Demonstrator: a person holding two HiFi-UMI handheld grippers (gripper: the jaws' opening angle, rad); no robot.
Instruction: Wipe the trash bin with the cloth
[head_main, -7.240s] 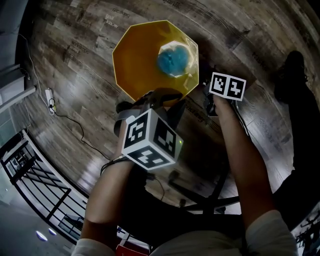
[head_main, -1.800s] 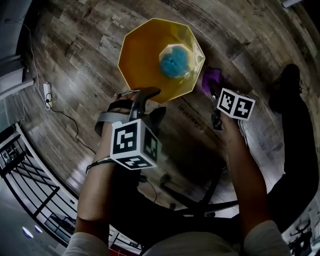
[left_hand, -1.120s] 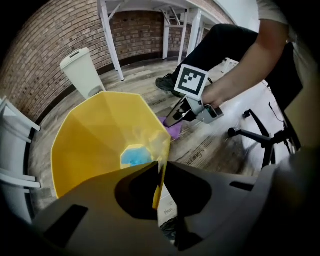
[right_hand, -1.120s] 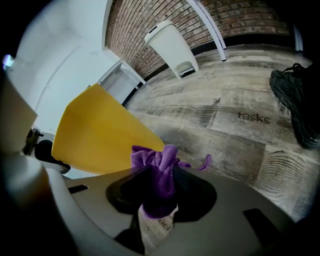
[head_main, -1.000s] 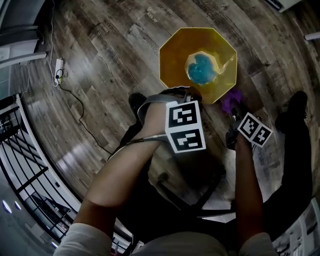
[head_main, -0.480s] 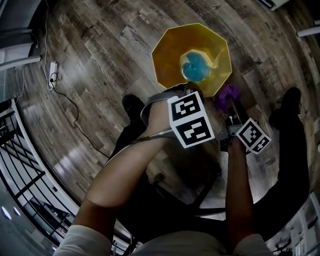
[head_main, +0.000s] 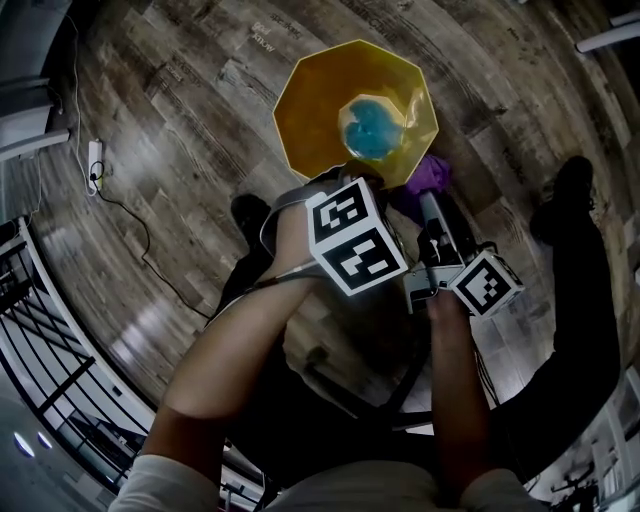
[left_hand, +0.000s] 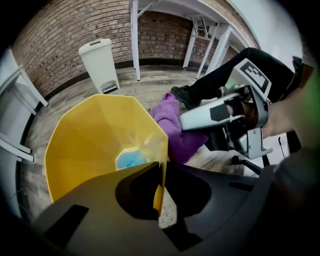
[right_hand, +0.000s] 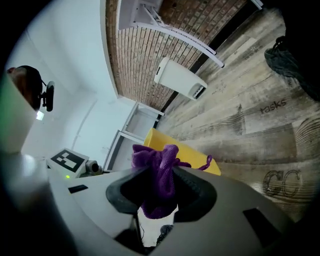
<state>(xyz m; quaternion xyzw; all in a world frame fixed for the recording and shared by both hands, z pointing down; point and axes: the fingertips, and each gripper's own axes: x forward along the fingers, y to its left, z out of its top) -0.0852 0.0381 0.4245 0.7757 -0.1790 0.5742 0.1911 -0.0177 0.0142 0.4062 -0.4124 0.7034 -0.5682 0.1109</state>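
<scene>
Standing on wooden floor (head_main: 170, 130) was yellow trash bin (head_main: 310, 110), mouth up, blue object (head_main: 368, 128) at its bottom. Bin's near rim sat between fingers of left gripper (left_hand: 161, 185); those fingers were almost together, clamped on thin yellow wall, one inside, one outside. Purple cloth (right_hand: 159, 180) hung bunched between fingers of right gripper (right_hand: 159, 202); fingers were narrowly apart, pinching cloth, top and bottom of wad sticking out. Cloth was just beside bin's outer wall, on person's right; contact with wall unclear.
</scene>
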